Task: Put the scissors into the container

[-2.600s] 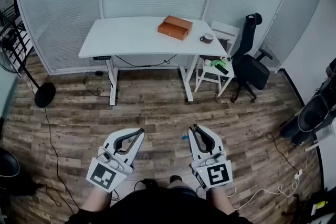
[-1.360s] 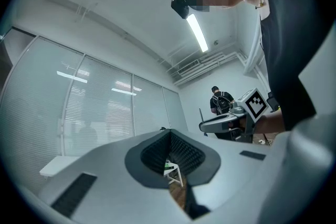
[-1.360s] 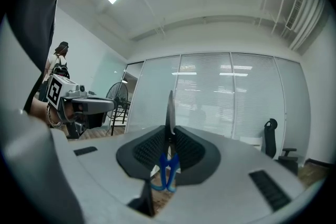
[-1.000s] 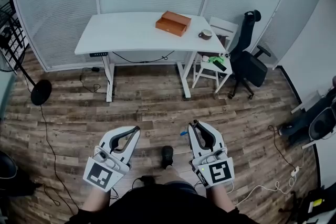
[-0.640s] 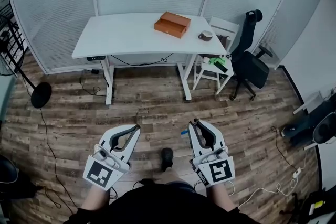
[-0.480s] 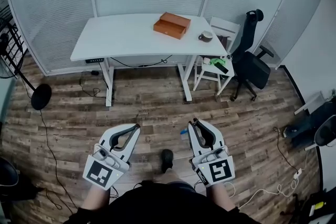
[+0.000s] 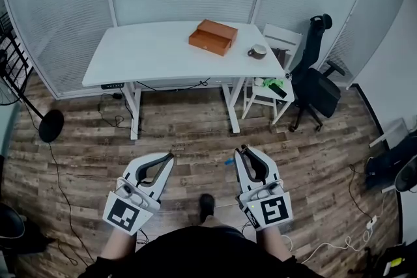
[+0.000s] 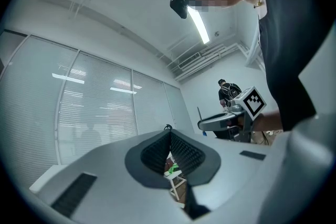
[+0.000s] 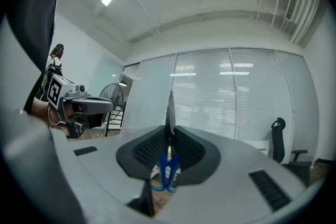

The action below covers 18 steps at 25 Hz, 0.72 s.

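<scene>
Worktop [image 7: 156,52] and container [image 7: 212,36] sit far at twelve o'clock, so I fear the scissors [image 9: 168,160], pinched by my right tongs [image 9: 169,131], slipping en route; left tongs [image 8: 169,136] closed on nothing.

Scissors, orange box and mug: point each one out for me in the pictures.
scissors [image 9: 163,166], right gripper view, on the blue handle below the jaws.
orange box [image 7: 213,37], head view, on its top face.
mug [image 7: 257,51], head view, on its body.
</scene>
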### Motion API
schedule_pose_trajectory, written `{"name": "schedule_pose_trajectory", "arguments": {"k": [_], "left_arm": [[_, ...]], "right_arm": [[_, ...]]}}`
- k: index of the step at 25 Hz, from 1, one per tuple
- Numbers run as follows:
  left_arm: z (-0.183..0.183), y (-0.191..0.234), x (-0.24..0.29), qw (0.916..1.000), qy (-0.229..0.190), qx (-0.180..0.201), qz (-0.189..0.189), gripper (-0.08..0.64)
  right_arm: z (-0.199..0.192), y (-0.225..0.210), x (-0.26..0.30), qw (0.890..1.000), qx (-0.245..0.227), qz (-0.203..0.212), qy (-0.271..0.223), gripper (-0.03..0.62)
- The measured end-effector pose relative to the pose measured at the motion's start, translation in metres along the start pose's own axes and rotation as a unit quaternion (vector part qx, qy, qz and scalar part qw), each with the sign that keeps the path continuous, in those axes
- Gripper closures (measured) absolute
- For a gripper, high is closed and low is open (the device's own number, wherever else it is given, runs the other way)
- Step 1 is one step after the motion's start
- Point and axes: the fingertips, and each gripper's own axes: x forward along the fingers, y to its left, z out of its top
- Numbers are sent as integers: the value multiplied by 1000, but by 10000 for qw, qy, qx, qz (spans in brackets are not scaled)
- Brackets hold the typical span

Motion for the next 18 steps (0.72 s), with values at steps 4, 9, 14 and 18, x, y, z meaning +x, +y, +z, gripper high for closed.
{"name": "schedule_pose_trajectory", "arguments": {"k": [4,9,14,18], "left_arm": [[-2,13,24,10000,15,52,48,546],[-13,30,54,9999,96,32,100,548],[-21,42,83,9998,59,-125,144,546],[-23,50,102,9998,70,-86,158,546]], "right_arm": [[-4,-23,19,10000,42,19,-40,531],[-12,-50,45,9999,98,75,-48,531],[-20,-75,66,9997,150,162,-67,531],[-16,-92,81,9995,170,224,-158,531]]}}
